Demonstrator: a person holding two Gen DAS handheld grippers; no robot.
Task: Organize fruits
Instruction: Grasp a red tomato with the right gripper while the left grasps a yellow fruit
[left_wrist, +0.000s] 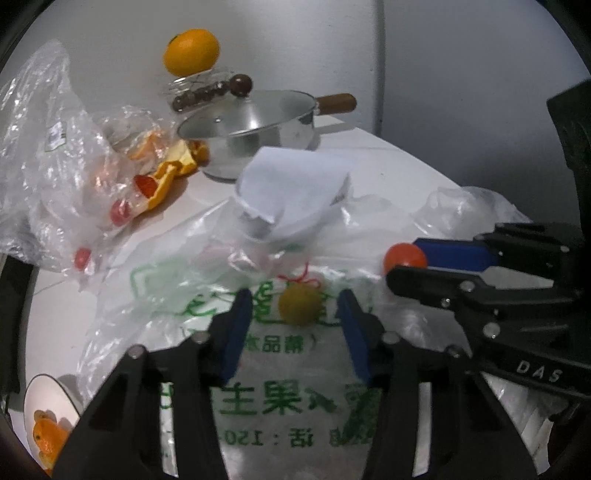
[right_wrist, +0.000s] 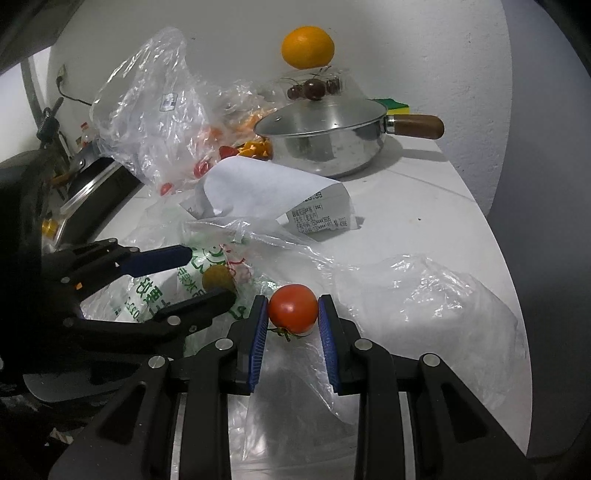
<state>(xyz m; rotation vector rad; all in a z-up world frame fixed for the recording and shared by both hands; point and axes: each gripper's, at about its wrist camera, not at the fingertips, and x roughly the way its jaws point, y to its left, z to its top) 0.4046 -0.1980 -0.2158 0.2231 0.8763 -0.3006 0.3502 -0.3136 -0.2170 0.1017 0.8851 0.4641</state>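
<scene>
- Left wrist view: the left gripper (left_wrist: 291, 314) hangs over a printed bag (left_wrist: 266, 391) on the bench (left_wrist: 399, 162). A small yellow fruit (left_wrist: 300, 305) sits between its blue pads, with a clear gap on each side, so the gripper is released, not yet grasping.
- To take the fruit well, the person should centre it deeper between the pads and close slowly; the fruit looks round and may roll on the slick plastic, and the pads could pinch the film along with it.
- To the right of this gripper, the right gripper (left_wrist: 402, 264) shows side-on with a tomato (left_wrist: 405, 257) at its tips.
- Beyond it stand a pot (left_wrist: 255, 140), a paper slip (left_wrist: 291, 192) and an orange (left_wrist: 192, 51) on a jar; at lower left a plate (left_wrist: 37, 391) holds orange pieces, a likely place for sorted fruit.
- Right wrist view: the right gripper (right_wrist: 293, 314) is clenched on the tomato (right_wrist: 293, 308), both pads pressing its sides, stem toward the camera.
- The hold looks square; it should stay gentle, since the tomato could bruise or slip.
- To its left, the left gripper (right_wrist: 207, 269) brackets the yellow fruit (right_wrist: 218, 277); the two should keep apart when lifting.
</scene>
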